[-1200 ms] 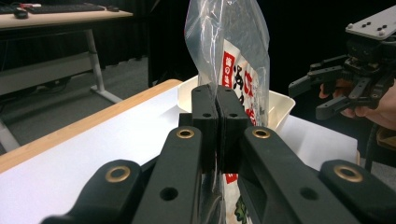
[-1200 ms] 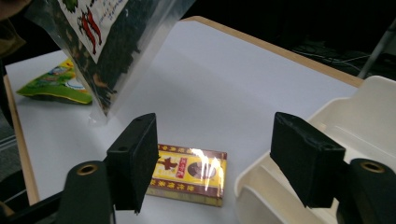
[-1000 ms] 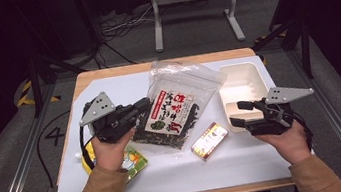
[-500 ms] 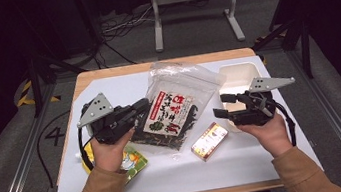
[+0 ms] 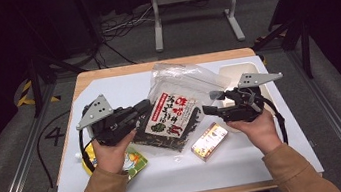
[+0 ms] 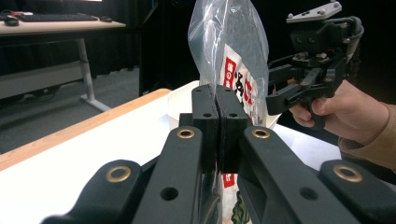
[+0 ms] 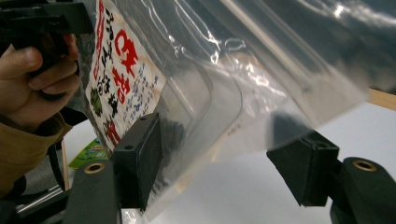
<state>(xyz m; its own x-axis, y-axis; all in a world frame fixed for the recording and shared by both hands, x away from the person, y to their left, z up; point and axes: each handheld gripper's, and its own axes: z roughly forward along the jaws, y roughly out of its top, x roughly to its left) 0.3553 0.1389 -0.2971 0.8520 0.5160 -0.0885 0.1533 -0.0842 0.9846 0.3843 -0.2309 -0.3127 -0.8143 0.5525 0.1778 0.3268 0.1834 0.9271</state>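
Left claw (image 6: 217,122) clamping clear bag (image 5: 183,105) upright over table (image 5: 106,87); right claw (image 7: 219,158) gaping astride bag's edge, ungripped; second grip pending.

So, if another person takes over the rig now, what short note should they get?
Left gripper: fingers shut on the clear bag, holding its edge, bag lifted above the table.
Right gripper: fingers open, the bag's other side lies between them, not yet pinched.
The bag holds a dark seaweed packet with a red and white label.
On the table: a small box, a green packet by the left hand, a white tray behind.
Done: bag picked up on one side.
Left: probably close the right fingers on the bag, then open it.
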